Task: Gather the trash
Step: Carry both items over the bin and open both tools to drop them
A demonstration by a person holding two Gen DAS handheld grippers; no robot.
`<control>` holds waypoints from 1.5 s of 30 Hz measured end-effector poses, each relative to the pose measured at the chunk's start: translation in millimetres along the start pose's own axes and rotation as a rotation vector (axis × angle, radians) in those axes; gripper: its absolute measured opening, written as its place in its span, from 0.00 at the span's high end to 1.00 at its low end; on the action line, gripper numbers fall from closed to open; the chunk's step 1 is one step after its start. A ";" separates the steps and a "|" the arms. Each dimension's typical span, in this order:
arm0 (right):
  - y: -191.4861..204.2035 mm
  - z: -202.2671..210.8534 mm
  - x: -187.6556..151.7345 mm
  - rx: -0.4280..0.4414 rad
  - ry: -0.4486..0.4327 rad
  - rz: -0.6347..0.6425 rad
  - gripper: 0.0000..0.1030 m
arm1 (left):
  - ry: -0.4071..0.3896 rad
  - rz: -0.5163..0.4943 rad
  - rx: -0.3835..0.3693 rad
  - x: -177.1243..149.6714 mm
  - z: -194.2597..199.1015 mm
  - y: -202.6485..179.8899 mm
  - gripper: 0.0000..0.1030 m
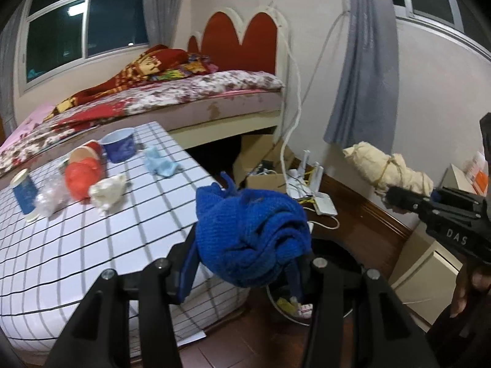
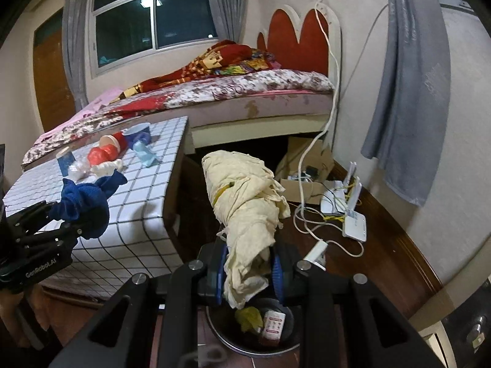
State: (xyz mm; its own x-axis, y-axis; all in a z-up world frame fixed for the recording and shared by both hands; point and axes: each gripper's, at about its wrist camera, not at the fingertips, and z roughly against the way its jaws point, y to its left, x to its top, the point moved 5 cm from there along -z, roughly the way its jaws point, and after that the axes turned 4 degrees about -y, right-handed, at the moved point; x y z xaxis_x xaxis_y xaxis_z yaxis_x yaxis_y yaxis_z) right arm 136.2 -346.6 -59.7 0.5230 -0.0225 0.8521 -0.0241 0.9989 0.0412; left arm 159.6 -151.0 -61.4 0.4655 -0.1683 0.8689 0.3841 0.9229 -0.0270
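Two claws, both gripping rags over the bin

Left claw [image 1: 248, 263] pinches a blue knit cloth [image 1: 251, 233] at frame center; right claw [image 2: 248, 266] clamps a cream rag bundle [image 2: 245, 202]. Black bin [image 2: 254, 328] sits bottom center, leftover cups and wrappers [image 1: 83, 178] on the counter [image 1: 92, 245] upper left.

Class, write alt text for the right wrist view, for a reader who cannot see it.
The right gripper holds a cream cloth bundle above a dark bin with scraps inside. At left, the left gripper holds a blue cloth beside a checked table strewn with cups; a bed stands behind.
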 end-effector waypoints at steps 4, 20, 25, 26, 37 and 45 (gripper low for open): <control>-13.7 -0.7 -6.9 -0.017 0.016 -0.011 0.75 | 0.011 -0.022 -0.033 -1.8 -7.5 -19.8 0.51; -56.7 -16.7 -45.6 -0.035 0.113 -0.031 0.75 | 0.110 -0.102 -0.176 -27.9 -46.7 -87.5 0.51; -62.3 -31.2 -63.0 -0.024 0.162 -0.029 0.75 | 0.156 -0.106 -0.203 -42.6 -64.4 -94.2 0.51; -63.3 -36.1 -67.3 -0.020 0.176 -0.027 0.75 | 0.167 -0.103 -0.207 -45.9 -68.2 -94.0 0.51; -68.6 -82.7 -90.9 0.026 0.279 -0.007 0.75 | 0.276 -0.038 -0.238 -66.6 -111.3 -88.6 0.49; -83.4 -126.3 -127.7 -0.025 0.412 0.020 0.01 | 0.326 0.027 -0.147 -86.2 -121.7 -70.4 0.01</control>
State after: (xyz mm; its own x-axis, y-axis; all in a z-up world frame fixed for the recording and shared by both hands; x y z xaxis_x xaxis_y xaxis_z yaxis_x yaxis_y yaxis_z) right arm 178.9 -421.7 -237.9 0.8199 0.0104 0.5724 -0.0198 0.9998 0.0102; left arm 189.4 -243.7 -194.6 0.6980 -0.2680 0.6640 0.4677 0.8728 -0.1394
